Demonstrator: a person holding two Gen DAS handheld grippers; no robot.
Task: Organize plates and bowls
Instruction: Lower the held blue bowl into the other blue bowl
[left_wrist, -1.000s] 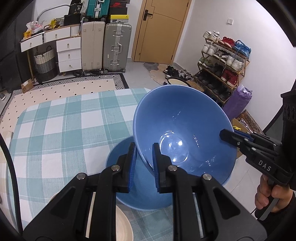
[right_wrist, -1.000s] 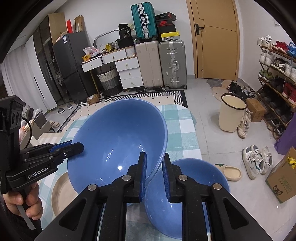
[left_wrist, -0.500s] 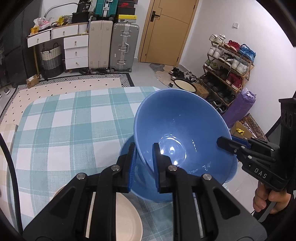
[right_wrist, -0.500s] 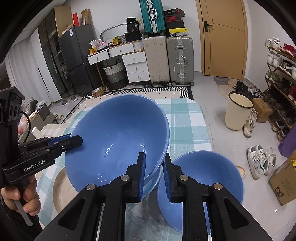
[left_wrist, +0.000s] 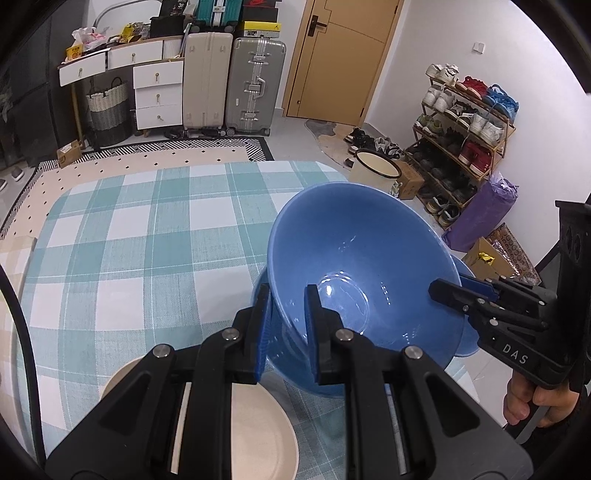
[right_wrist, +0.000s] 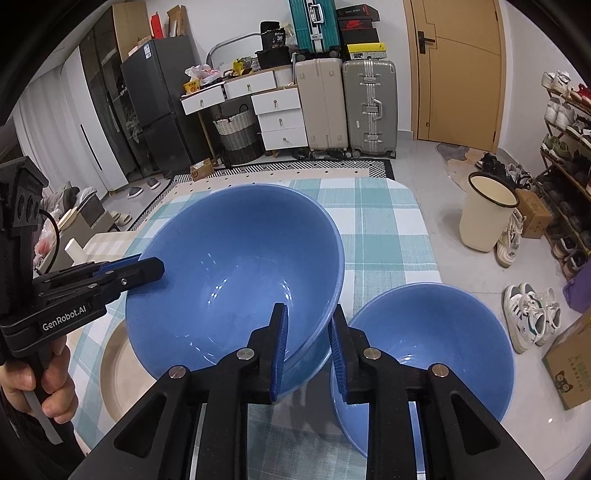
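A large blue bowl (left_wrist: 354, 266) (right_wrist: 236, 258) hangs tilted between both grippers, low over the checked table (left_wrist: 129, 240). My left gripper (left_wrist: 286, 321) is shut on its near rim. My right gripper (right_wrist: 306, 347) straddles the opposite rim; its jaws are opening, with the rim between them and a gap at the pads. That right gripper (left_wrist: 454, 291) also shows at the far rim in the left wrist view. A second blue bowl (right_wrist: 424, 350) (left_wrist: 466, 338) stands on the table beneath and beside the held one. I cannot tell whether the two bowls touch.
A cream plate (left_wrist: 258, 424) (right_wrist: 114, 369) lies on the table next to the bowls. The table's right edge runs close to the second bowl. On the floor beyond are a cream bin (right_wrist: 487, 214), shoes and a cardboard box (right_wrist: 569, 365).
Both grippers have sunk with the bowl toward the table and the second bowl. The right gripper's jaws stand wider apart than before. More of the cream plate shows.
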